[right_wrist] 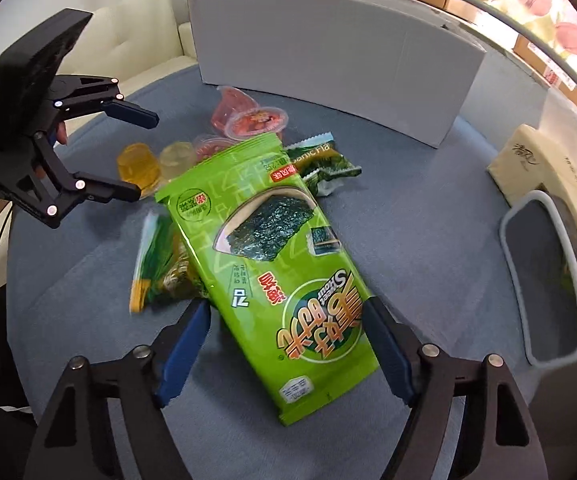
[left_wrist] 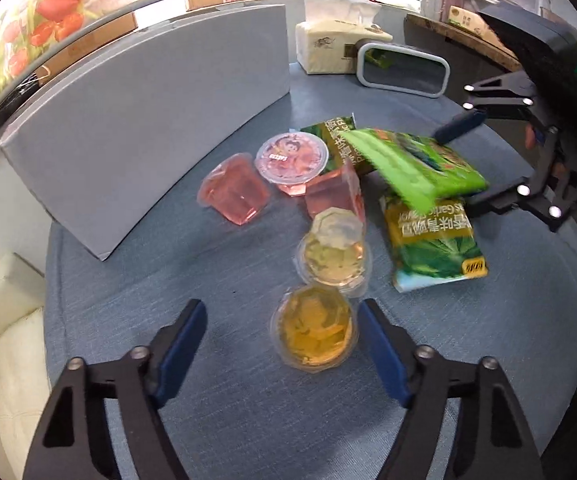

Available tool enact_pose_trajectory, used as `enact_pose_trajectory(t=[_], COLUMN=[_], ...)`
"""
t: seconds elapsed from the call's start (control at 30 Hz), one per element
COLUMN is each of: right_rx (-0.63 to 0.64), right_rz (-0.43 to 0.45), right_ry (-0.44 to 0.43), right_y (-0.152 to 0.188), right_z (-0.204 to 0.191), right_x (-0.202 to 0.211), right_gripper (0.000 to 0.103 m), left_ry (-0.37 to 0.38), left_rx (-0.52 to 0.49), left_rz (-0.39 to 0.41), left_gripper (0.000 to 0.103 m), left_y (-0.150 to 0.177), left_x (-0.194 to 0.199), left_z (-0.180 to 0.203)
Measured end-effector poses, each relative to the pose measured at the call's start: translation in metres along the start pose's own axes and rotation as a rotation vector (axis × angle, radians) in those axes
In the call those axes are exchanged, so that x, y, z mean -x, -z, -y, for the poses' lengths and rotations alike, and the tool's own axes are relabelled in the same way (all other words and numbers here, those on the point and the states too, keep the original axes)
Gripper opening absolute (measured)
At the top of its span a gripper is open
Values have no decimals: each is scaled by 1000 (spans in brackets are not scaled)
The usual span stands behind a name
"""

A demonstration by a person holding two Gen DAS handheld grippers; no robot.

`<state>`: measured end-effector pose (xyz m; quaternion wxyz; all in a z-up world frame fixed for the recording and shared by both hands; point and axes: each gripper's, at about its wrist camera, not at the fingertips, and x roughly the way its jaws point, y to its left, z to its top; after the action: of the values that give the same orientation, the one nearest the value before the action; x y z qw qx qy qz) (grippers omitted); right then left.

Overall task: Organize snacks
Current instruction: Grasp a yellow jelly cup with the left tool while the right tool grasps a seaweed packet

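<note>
- The left gripper (left_wrist: pixel 282 330) has its jaws partly open around an orange jelly cup (left_wrist: pixel 314 330). The right pad is touching the rim of the cup or is just beside it, and the left pad stands apart from it, so the cup is not gripped.
- The right gripper (right_wrist: pixel 286 336) stands over the lower half of a big green seaweed packet (right_wrist: pixel 272 264). Its right pad touches the edge of the packet and its left pad is just beside the other edge. Whether the pads really press on it, I cannot tell.
- Just behind the orange cup lies a pale yellow jelly cup (left_wrist: pixel 334 256).
- Farther are three pink jelly cups (left_wrist: pixel 288 174), close together.
- Two smaller green snack bags (left_wrist: pixel 434 244) lie beside and under the big packet.
- All snacks rest on a blue cloth (left_wrist: pixel 168 280).
- Behind them stands a grey box (left_wrist: pixel 148 136); at the far side are a grey-rimmed tray (left_wrist: pixel 402 68) and a tissue pack (left_wrist: pixel 328 46).
</note>
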<state>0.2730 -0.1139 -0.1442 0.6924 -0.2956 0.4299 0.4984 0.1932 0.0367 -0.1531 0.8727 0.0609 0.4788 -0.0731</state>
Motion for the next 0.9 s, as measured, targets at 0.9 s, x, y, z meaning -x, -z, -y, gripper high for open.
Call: enact_pose_trajectory(t=[0.9], right_rx=[-67], right_rz=[59], right_ry=[-7], right_y=[-17], right_z=[19], right_x=[-4], right_gripper=[74], left_ry=[70], left_rx=[27], left_rz=[19], left_gripper=[36], left_y=[-4], left_x=[-3], left_z=[-10])
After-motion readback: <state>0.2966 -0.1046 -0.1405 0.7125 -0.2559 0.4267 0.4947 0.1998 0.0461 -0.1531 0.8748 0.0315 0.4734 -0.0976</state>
